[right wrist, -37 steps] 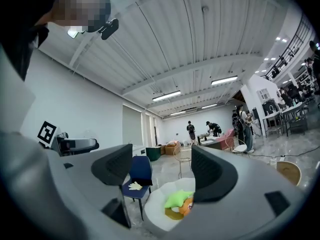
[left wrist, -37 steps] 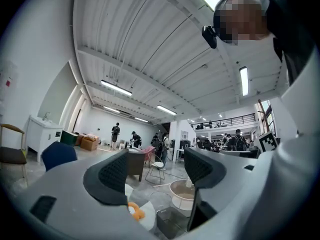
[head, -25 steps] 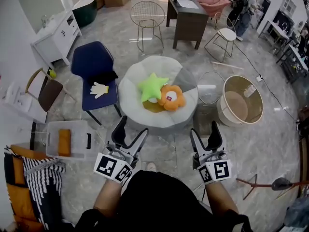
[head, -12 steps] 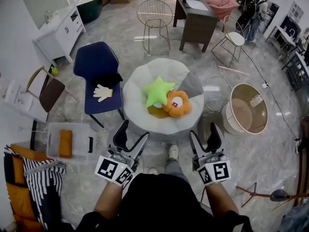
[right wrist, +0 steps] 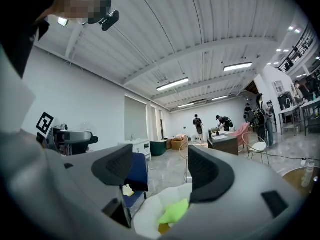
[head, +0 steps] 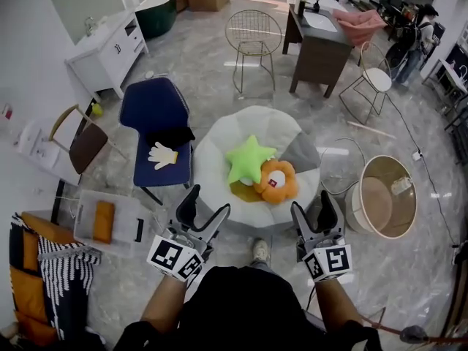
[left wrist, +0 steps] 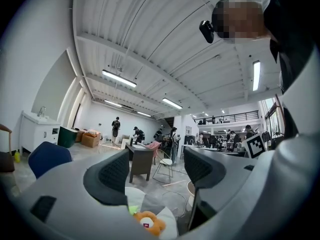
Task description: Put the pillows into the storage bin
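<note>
While nothing is gripped, the left tool [head: 205, 202] and right tool [head: 313, 203] are held wide open. The green star-shaped plush pillow [head: 248, 159] is untouched.

Plush cloth star pillow [head: 247, 159]; glossy stone-look floor [head: 212, 72]; thin metal wire chair [head: 253, 31]; clear plastic bin [head: 126, 221].

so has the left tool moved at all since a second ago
Yes. The left tool has moved forward toward the white round cushion; in the head view its tips now lie further over that cushion's near edge.
</note>
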{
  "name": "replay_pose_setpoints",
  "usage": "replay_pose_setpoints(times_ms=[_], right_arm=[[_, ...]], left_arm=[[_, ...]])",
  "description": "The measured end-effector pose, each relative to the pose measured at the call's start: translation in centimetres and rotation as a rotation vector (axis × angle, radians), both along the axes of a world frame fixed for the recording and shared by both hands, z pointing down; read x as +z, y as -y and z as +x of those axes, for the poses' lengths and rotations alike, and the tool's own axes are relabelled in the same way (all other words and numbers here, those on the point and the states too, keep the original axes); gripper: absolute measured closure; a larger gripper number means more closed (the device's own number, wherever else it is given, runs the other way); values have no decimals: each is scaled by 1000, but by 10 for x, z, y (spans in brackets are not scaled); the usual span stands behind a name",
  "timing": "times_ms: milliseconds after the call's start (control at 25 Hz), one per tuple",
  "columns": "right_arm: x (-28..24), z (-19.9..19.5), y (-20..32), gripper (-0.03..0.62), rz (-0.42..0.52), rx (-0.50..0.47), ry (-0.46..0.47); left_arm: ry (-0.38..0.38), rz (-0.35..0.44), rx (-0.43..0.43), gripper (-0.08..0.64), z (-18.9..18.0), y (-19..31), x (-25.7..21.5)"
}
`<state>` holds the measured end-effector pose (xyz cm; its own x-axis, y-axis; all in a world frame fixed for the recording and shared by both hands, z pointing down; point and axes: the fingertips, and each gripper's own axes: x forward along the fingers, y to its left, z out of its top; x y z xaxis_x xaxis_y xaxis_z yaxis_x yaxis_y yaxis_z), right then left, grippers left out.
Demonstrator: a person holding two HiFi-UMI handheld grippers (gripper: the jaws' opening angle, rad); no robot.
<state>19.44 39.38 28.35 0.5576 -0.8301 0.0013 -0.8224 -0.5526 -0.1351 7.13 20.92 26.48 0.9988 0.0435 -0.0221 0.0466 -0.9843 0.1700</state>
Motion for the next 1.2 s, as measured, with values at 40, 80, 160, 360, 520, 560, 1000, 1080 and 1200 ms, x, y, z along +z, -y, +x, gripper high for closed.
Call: replay_pose_setpoints(times_ms=[40,80,160,360,520,560,1000,1080,1200], right_arm=[[5,12,1,236,-5,-9,2],[10,24,2,236,-13,-18,4],[19,46,5,236,-25,-32,11],[36,94,11,236,-45,-54,44],[51,121,21,242,-64,-90,47],[53,125,25,245,-65,-99,46],[139,138,80,250,-225,-209,151],[152,135,89,250,-256,-212,165],[168,129,102,250,-293,-210,174]], left_arm=[[5,6,-5,213,10,2,2],[12,14,-10,213,20,3,4],[30,29,-15,213,39,5,11],[91,38,-26,213,86,9,33],[141,23,-21,213,118,11,55],[154,11,-20,213,124,12,62],[326,-38,2,213,161,47,163],[370,-62,28,213,165,52,188],[436,-81,73,213,173,57,226]])
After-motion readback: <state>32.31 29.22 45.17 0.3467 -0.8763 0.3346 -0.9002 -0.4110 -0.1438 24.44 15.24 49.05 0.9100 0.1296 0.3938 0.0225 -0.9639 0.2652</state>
